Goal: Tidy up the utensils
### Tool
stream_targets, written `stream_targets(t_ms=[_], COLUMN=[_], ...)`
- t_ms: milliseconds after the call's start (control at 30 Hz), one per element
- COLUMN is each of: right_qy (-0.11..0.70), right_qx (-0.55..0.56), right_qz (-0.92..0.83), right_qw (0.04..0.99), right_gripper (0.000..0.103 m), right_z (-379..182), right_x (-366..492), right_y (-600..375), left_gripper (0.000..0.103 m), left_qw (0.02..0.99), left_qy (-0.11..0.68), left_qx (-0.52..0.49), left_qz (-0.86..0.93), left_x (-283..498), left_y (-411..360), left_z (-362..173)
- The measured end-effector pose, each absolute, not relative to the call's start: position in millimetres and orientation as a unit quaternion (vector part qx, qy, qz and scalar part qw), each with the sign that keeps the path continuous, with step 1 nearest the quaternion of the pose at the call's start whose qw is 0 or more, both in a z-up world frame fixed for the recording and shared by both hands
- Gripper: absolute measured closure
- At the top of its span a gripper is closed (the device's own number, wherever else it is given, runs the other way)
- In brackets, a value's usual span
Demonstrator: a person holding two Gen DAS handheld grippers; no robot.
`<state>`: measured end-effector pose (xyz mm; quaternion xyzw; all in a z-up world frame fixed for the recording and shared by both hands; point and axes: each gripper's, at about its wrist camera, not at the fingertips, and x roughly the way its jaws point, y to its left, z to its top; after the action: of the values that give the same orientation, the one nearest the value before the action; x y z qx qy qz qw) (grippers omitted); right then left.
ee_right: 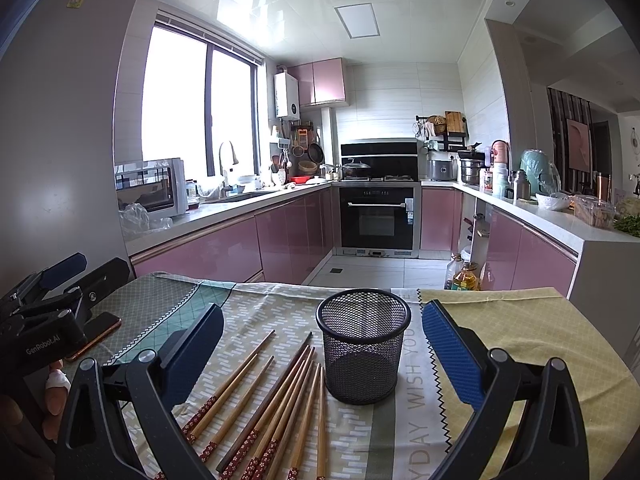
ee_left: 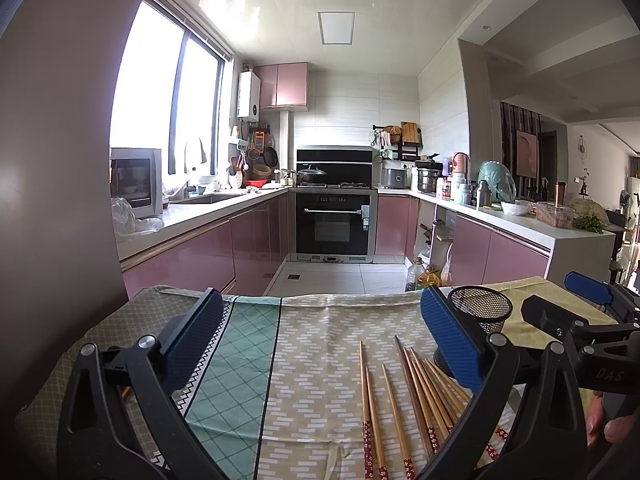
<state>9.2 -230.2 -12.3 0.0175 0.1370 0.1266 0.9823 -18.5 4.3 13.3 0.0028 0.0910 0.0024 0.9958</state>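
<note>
Several wooden chopsticks with red patterned ends lie loose on the cloth-covered table. They also show in the left wrist view. A black mesh cup stands upright and empty just right of them; it also shows in the left wrist view. My right gripper is open and empty, above the chopsticks and the cup. My left gripper is open and empty, over bare cloth left of the chopsticks. Each gripper shows at the edge of the other's view.
A phone lies on the table's left side under the left gripper. Beyond the table's far edge are oil bottles on the floor, pink kitchen cabinets and an oven.
</note>
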Motion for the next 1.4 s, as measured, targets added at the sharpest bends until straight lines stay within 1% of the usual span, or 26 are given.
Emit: stream_targets(t_ms=[1100, 1233, 1400], right_qy=[0.142, 0.169, 0.252], right_qx=[0.021, 0.022, 0.018], right_qz=[0.131, 0.145, 0.153], right_qw=[0.981, 0.975, 0.955], right_gripper=[0.007, 0.007, 0.007], right_z=[-20, -27, -50], right_x=[12, 20, 40], right_y=[-233, -234, -237], left_gripper=[0.006, 0.006, 0.006], left_qw=[0.995, 0.992, 0.982], left_qy=[0.103, 0.127, 0.188], left_qx=[0.003, 0.010, 0.027], left_qz=[-0.003, -0.010, -0.020], left_x=[-14, -5, 18], left_y=[3, 4, 5], left_z=[7, 2, -15])
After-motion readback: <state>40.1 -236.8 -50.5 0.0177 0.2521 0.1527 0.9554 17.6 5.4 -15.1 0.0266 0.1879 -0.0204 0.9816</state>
